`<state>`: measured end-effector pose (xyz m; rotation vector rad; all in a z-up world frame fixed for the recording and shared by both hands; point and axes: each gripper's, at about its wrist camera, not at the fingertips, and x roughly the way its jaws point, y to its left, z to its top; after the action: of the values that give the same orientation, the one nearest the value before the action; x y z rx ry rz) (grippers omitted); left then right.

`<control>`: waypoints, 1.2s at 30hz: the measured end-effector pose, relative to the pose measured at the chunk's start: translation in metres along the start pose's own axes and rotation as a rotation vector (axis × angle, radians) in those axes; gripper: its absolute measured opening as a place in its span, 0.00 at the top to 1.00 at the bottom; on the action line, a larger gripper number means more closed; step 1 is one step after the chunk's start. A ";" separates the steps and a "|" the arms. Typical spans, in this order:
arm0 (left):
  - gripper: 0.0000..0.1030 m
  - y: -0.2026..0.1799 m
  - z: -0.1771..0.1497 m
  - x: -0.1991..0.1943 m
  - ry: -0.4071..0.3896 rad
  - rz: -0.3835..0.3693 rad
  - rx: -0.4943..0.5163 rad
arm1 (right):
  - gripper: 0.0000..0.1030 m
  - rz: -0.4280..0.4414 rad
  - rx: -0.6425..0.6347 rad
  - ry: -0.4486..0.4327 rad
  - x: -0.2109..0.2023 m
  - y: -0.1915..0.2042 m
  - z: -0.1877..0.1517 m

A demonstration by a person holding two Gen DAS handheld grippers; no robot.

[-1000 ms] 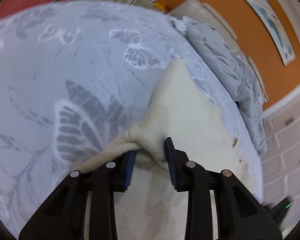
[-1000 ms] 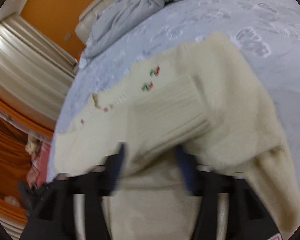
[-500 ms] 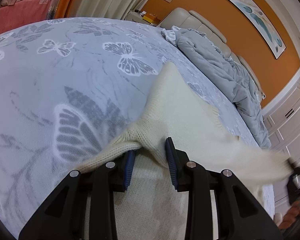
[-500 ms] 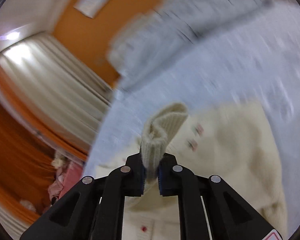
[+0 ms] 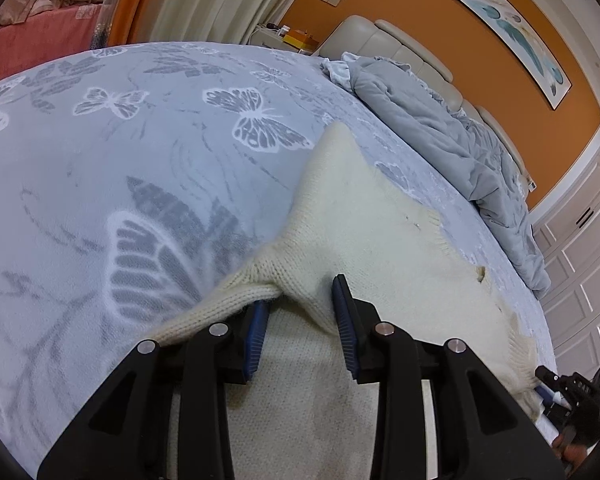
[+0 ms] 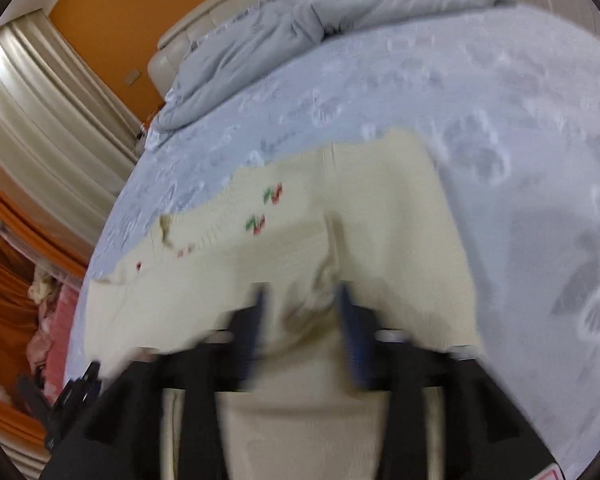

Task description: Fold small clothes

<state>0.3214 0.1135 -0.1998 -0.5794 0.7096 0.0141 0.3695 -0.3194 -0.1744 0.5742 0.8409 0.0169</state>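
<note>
Sweater (image 5: 380, 248): cream knit, lying flat on the bed (image 5: 120, 168), whose sheet is grey with a butterfly print. In the left view the body of the sweater runs from the fingers toward 1 o'clock, with its far corner peaking near 12 o'clock. In the right view (image 6: 340, 216) it spreads from the fingers toward 11 and 12 o'clock, with small red-and-green motifs near 11 o'clock.

Left gripper (image 5: 300, 320): fingers spread. A gathered ridge of knit, probably a sleeve root, passes over the left finger and trails off toward 8 o'clock. Nothing is pinched, though the cloth rests against both pads.

Right gripper (image 6: 304, 320): picture blurred by motion. Fingers appear spread, with a soft hump of knit sitting between them and not clamped.

A rumpled duvet (image 5: 440, 128) lies at the head of the bed, well apart from the sweater. The right gripper shows at the 4 o'clock edge of the left view, just beside the sweater's near hem.

Judgement: both grippers sit at the near edge of the sweater, its long axis running away from them toward the headboard. The loose sleeve at 8 o'clock lies nearest the left gripper, so that side seems best placed to take it inward. Risk: the thick knit bunches, so a shallow pinch may slip.
</note>
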 end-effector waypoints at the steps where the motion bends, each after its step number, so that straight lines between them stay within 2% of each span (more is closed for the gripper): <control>1: 0.69 0.000 0.000 0.000 0.000 0.000 0.000 | 0.45 0.004 0.003 0.008 0.000 -0.001 -0.004; 2: 0.69 0.000 0.000 0.000 0.001 0.001 -0.001 | 0.47 -0.008 -0.011 0.006 0.002 -0.001 -0.012; 3: 0.69 0.000 0.000 0.000 0.001 0.002 0.000 | 0.55 -0.017 -0.029 0.004 0.003 0.002 -0.012; 4: 0.69 0.000 0.000 0.000 0.001 0.003 0.000 | 0.93 -0.011 -0.042 0.007 0.003 0.004 -0.013; 5: 0.69 0.000 0.000 0.001 0.002 0.003 0.000 | 0.90 0.017 -0.050 0.011 0.001 0.009 -0.008; 7: 0.69 0.000 0.000 0.000 0.000 0.003 0.001 | 0.91 0.067 -0.055 -0.088 -0.021 0.017 -0.002; 9: 0.69 -0.001 -0.001 0.001 -0.003 0.004 0.005 | 0.90 0.063 -0.071 -0.123 -0.023 0.013 -0.001; 10: 0.69 -0.001 0.000 0.001 -0.003 0.007 0.008 | 0.86 -0.004 -0.070 -0.059 -0.005 0.004 -0.003; 11: 0.69 -0.001 0.000 0.002 -0.003 0.009 0.011 | 0.89 -0.056 -0.064 0.019 0.012 -0.005 -0.008; 12: 0.69 -0.001 0.001 0.003 -0.001 0.012 0.013 | 0.89 -0.038 -0.059 0.021 0.015 -0.012 -0.016; 13: 0.69 -0.002 0.001 0.003 0.000 0.014 0.013 | 0.82 -0.032 -0.057 -0.014 0.003 -0.011 -0.018; 14: 0.69 -0.002 0.003 0.003 0.004 0.017 0.013 | 0.76 -0.064 -0.034 -0.002 -0.012 -0.008 -0.020; 16: 0.69 -0.003 0.005 0.003 0.013 0.021 0.012 | 0.73 -0.043 0.000 -0.022 -0.052 -0.005 -0.032; 19: 0.69 -0.006 0.009 -0.008 0.069 0.034 0.015 | 0.44 -0.067 0.003 -0.027 -0.113 -0.012 -0.066; 20: 0.64 -0.007 0.008 -0.022 0.106 0.042 0.032 | 0.41 -0.082 0.003 -0.024 -0.129 -0.017 -0.079; 22: 0.33 -0.003 0.000 -0.054 0.144 0.047 0.026 | 0.36 -0.106 0.009 0.012 -0.166 -0.034 -0.119; 24: 0.15 0.014 -0.013 -0.104 0.146 0.024 -0.021 | 0.35 -0.132 0.028 0.063 -0.195 -0.057 -0.158; 27: 0.09 0.046 -0.037 -0.163 0.173 0.042 -0.080 | 0.33 -0.155 0.089 0.127 -0.230 -0.083 -0.209; 30: 0.09 0.082 -0.067 -0.193 0.279 0.095 -0.128 | 0.29 -0.132 0.162 0.170 -0.244 -0.098 -0.245; 32: 0.09 0.099 -0.082 -0.205 0.311 0.110 -0.168 | 0.26 -0.112 0.167 0.183 -0.244 -0.098 -0.258; 34: 0.09 0.106 -0.096 -0.219 0.286 0.088 -0.162 | 0.25 -0.107 0.132 0.198 -0.232 -0.091 -0.267; 36: 0.09 0.102 -0.106 -0.226 0.264 0.114 -0.119 | 0.24 -0.158 0.091 0.191 -0.225 -0.084 -0.272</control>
<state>0.0627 0.1868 -0.1752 -0.6612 1.0029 0.0877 0.0076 -0.3150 -0.2008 0.5969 1.0749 -0.1128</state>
